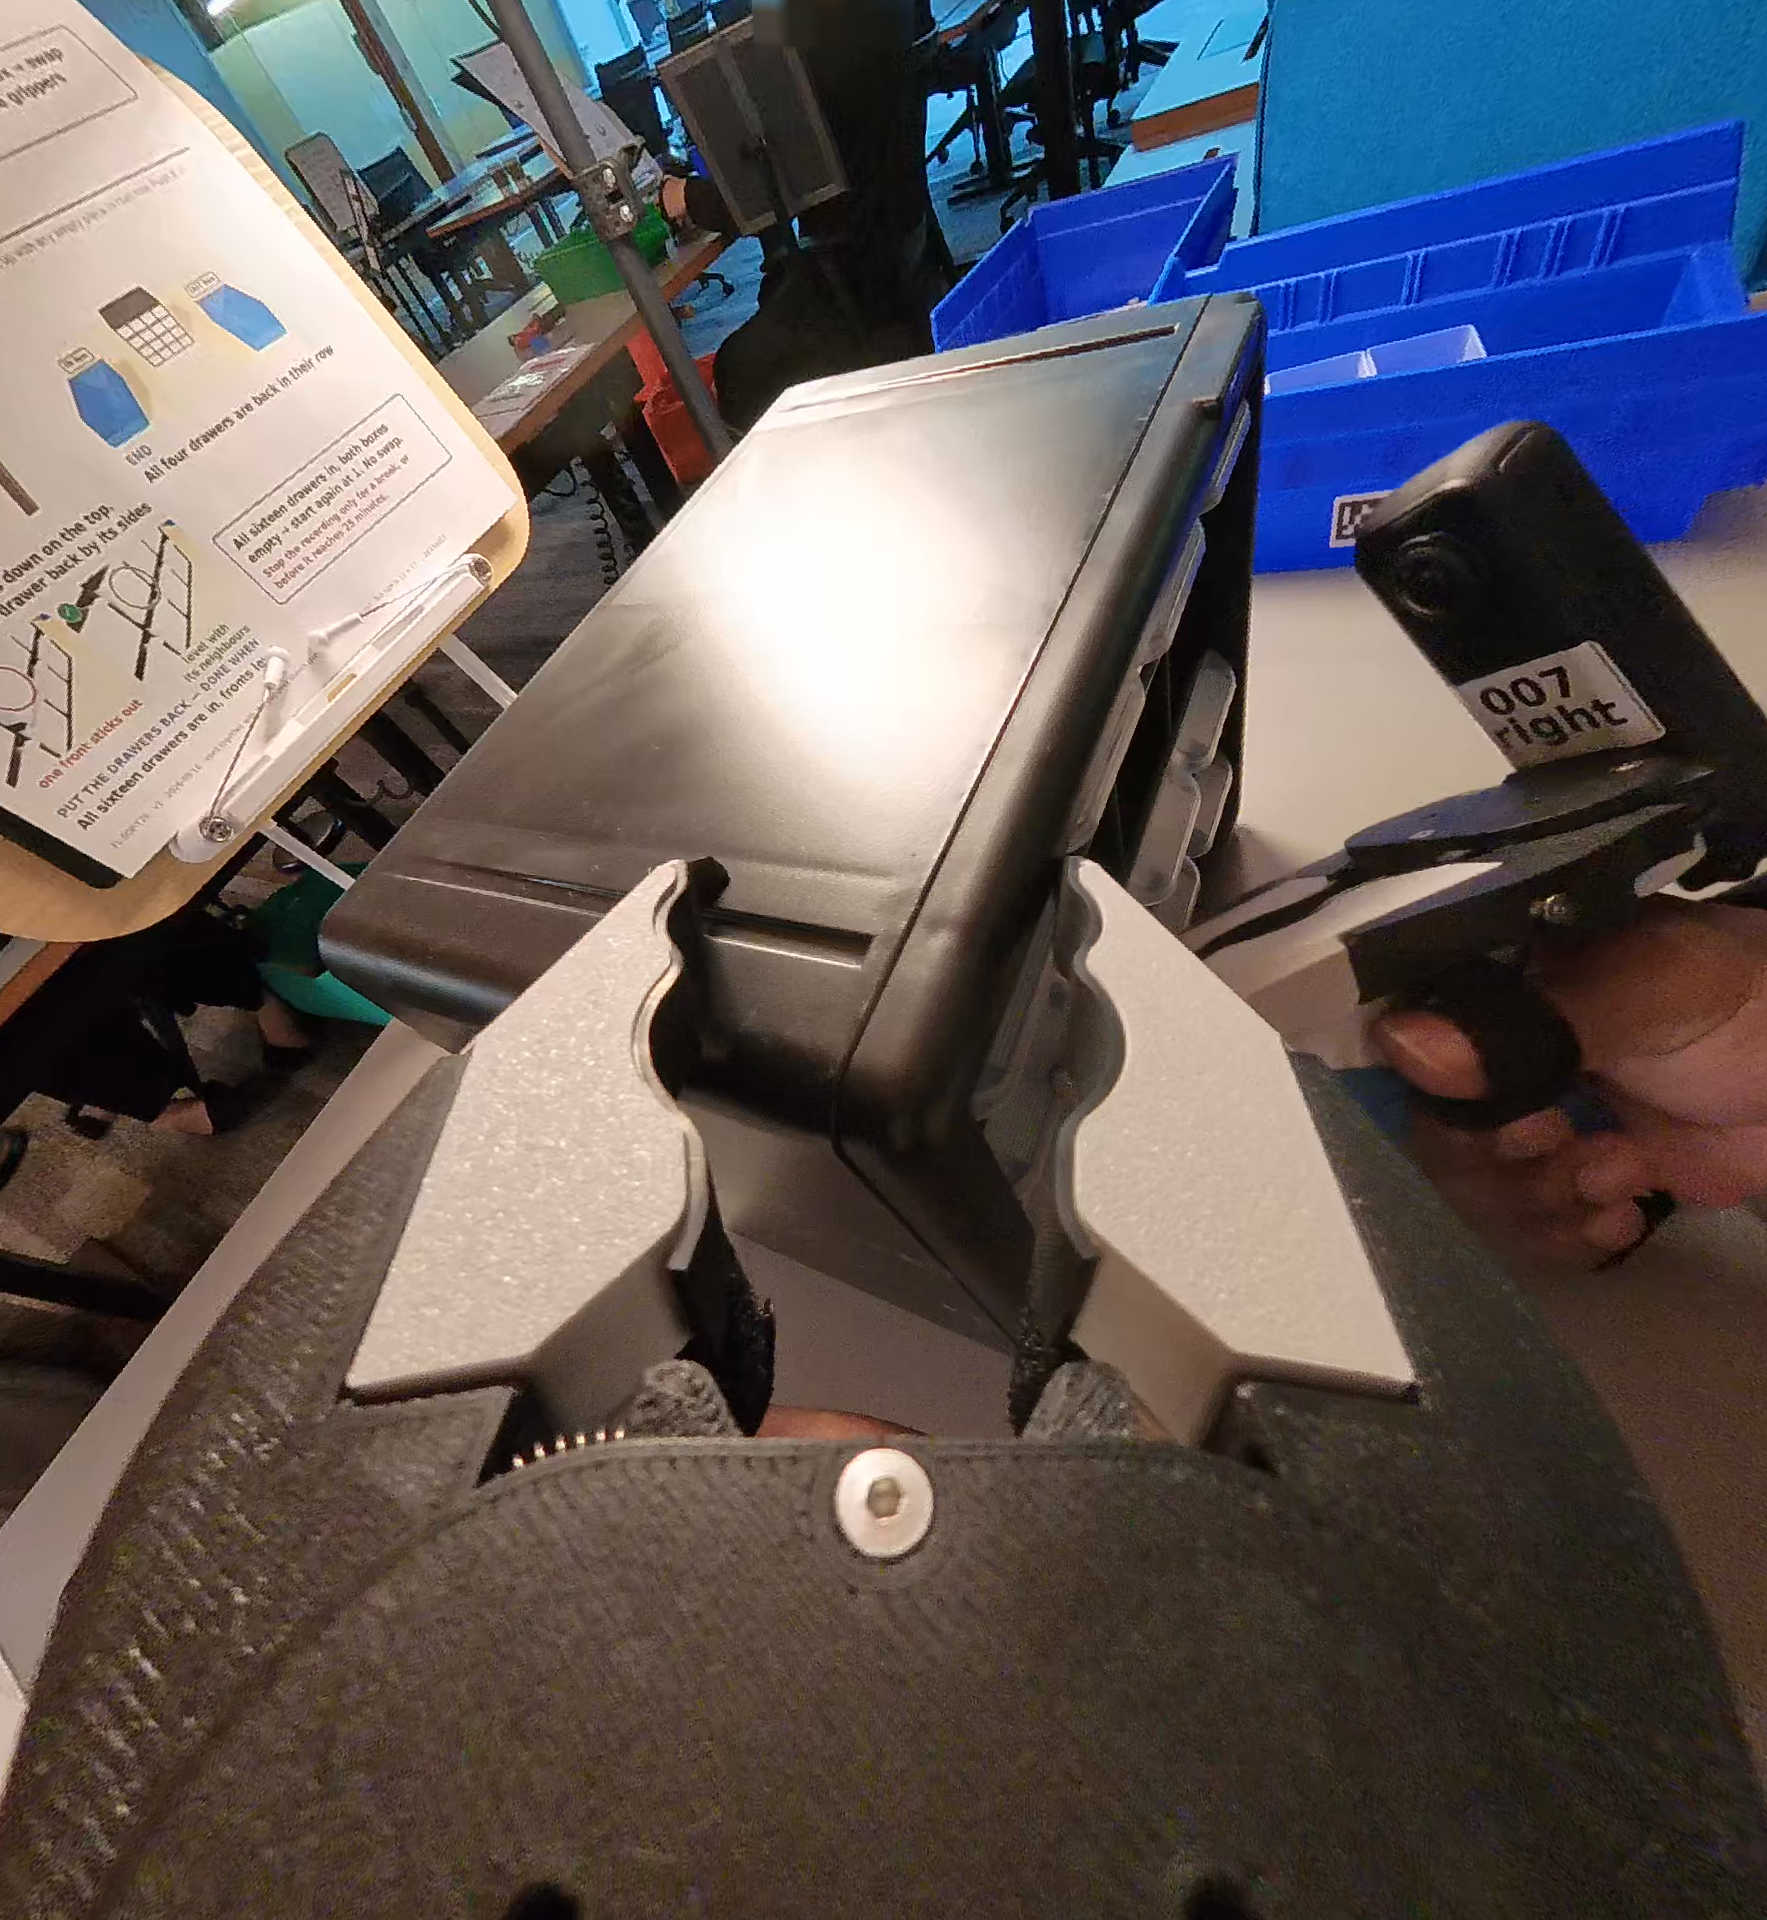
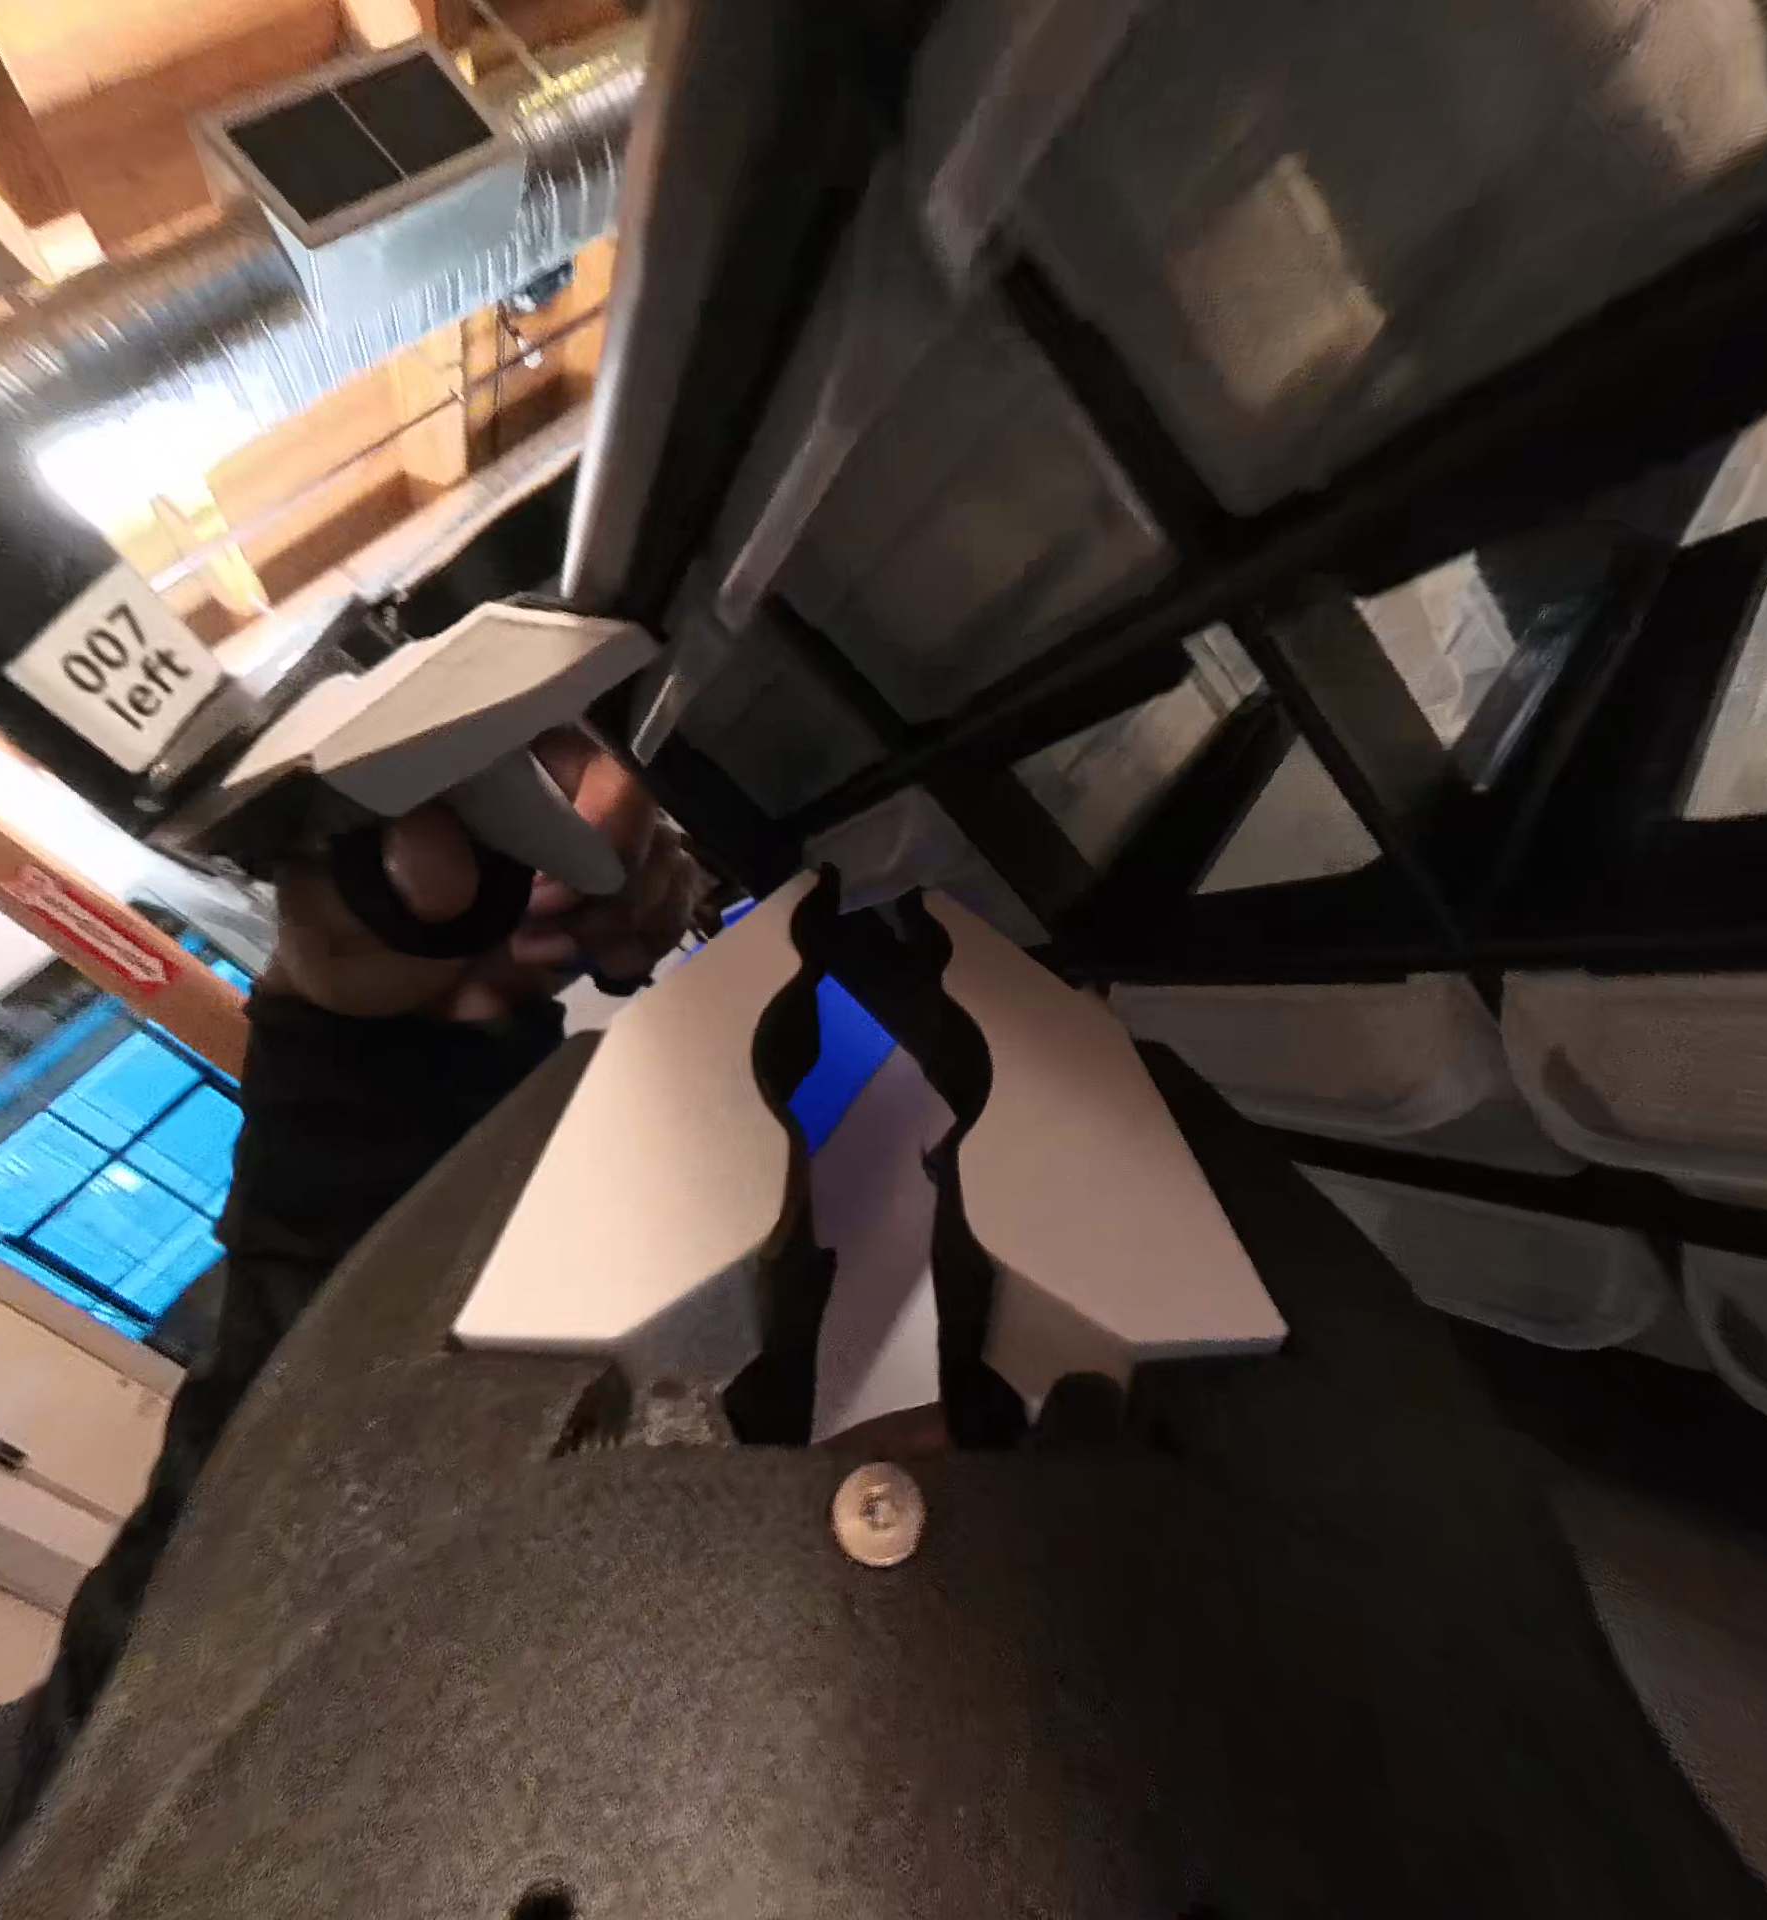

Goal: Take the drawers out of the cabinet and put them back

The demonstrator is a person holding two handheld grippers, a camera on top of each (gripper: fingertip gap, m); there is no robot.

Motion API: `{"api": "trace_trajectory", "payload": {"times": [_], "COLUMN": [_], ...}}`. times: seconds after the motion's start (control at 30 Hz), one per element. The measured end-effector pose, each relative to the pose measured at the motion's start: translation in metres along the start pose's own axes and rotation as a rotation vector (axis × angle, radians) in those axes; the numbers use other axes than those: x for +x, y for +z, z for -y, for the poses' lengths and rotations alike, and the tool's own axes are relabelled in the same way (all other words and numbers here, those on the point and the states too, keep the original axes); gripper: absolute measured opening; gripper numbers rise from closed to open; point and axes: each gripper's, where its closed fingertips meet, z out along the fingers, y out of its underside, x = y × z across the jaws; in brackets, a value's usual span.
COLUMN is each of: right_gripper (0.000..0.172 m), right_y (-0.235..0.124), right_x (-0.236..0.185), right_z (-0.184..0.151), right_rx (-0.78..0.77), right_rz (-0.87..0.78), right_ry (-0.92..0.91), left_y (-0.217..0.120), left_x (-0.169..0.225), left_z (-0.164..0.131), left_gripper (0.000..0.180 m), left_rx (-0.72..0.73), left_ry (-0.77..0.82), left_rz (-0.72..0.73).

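Observation:
The black cabinet (image 1: 858,623) stands on the table, seen from above in the left wrist view. My left gripper (image 1: 889,883) is open; its fingers (image 1: 588,1039) straddle the cabinet's top front corner, one over the top and one over the front. Translucent drawers (image 1: 1201,748) line the front. In the right wrist view the cabinet's black frame (image 2: 1118,665) fills the upper right, blurred. My right gripper (image 2: 871,894) is nearly closed, pinching the front lip of a translucent drawer (image 2: 879,847) in a lower corner slot. The left gripper (image 2: 474,707) also shows there against the cabinet.
Blue bins (image 1: 1481,343) stand behind the cabinet on the pale table (image 1: 1378,644). An instruction sheet on a wooden board (image 1: 131,416) stands to the left. A hand holds the right gripper's handle (image 1: 1544,831) to the right of the cabinet. More drawers (image 2: 1637,1049) sit in the slots.

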Motion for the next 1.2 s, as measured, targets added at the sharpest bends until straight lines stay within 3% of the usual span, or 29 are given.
{"api": "trace_trajectory", "payload": {"times": [0.07,0.47,0.83,1.1,1.2], "right_gripper": [0.008,0.005,0.004,0.004,0.004], "right_y": [-0.002,-0.058,-0.105,-0.159,-0.18], "right_x": [-0.002,-0.061,-0.108,-0.056,-0.037], "right_z": [-0.001,-0.037,-0.039,-0.053,-0.072], "right_rx": [0.022,0.008,0.011,-0.051,-0.154], "right_rz": [0.023,0.145,0.252,0.065,-0.038], "right_ry": [0.044,0.237,0.23,0.238,0.259], "left_y": [0.0,0.0,0.0,0.0,0.0], "left_x": [0.0,0.0,0.0,0.0,0.0], "left_z": [0.0,0.0,0.0,0.0,0.0], "left_gripper": [0.068,0.07,0.07,0.07,0.07], "left_rx": [-0.001,-0.002,0.0,-0.001,0.0], "left_ry": [0.0,0.002,0.0,0.002,0.003], "left_rz": [0.001,0.001,0.002,0.003,0.004]}}
